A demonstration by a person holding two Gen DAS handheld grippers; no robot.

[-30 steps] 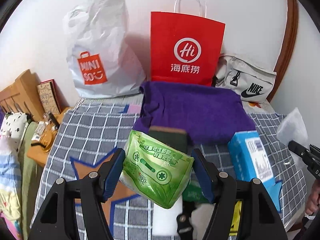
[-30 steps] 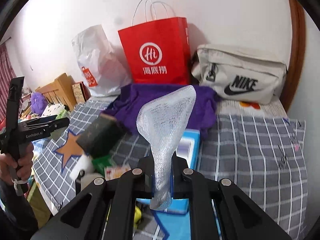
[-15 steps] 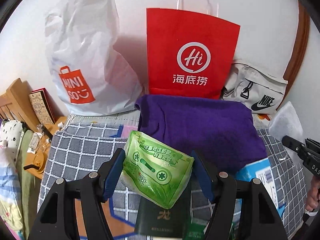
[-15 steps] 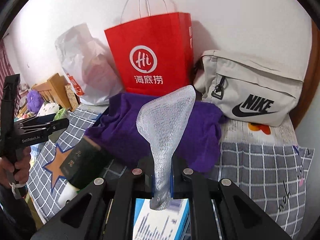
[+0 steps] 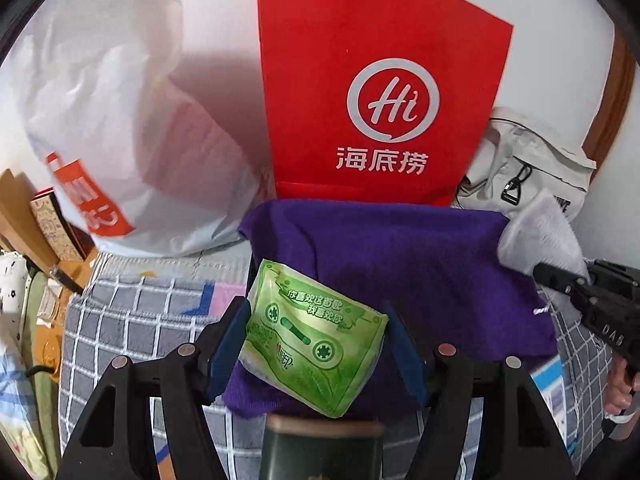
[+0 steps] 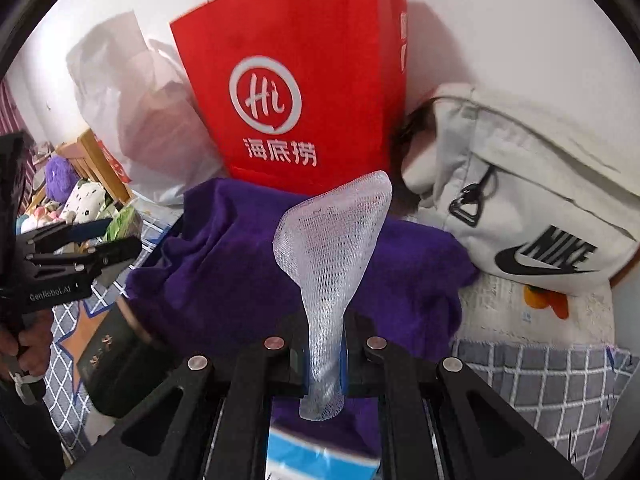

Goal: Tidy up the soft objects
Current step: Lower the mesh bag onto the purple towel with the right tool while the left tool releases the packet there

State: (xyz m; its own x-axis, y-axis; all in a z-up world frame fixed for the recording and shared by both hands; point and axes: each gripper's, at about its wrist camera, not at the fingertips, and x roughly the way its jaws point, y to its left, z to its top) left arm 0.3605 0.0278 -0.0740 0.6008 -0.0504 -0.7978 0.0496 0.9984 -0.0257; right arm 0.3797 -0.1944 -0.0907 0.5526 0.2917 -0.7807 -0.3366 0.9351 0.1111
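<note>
Landmark: red paper bag (image 5: 380, 92), printed "Hi" over 海底捞, standing against the wall. Left of it, a white plastic bag (image 5: 120, 120) with an orange logo, lettering blurred. Below it lies a purple cloth (image 5: 400, 256). Over the cloth's near edge, the left gripper (image 5: 316, 344) clamps a green tissue pack (image 5: 312, 340) with cassette artwork. Right gripper (image 6: 324, 364) pinches a white foam net sleeve (image 6: 332, 232) over the cloth. Right of the bag, a grey "NIKE" pouch (image 6: 532, 208).

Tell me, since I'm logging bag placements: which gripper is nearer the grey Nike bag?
Right. The right gripper, shut on white mesh netting, sits beside the Nike bag. The left gripper, holding a green tissue pack, is further away, facing the red bag.
</note>
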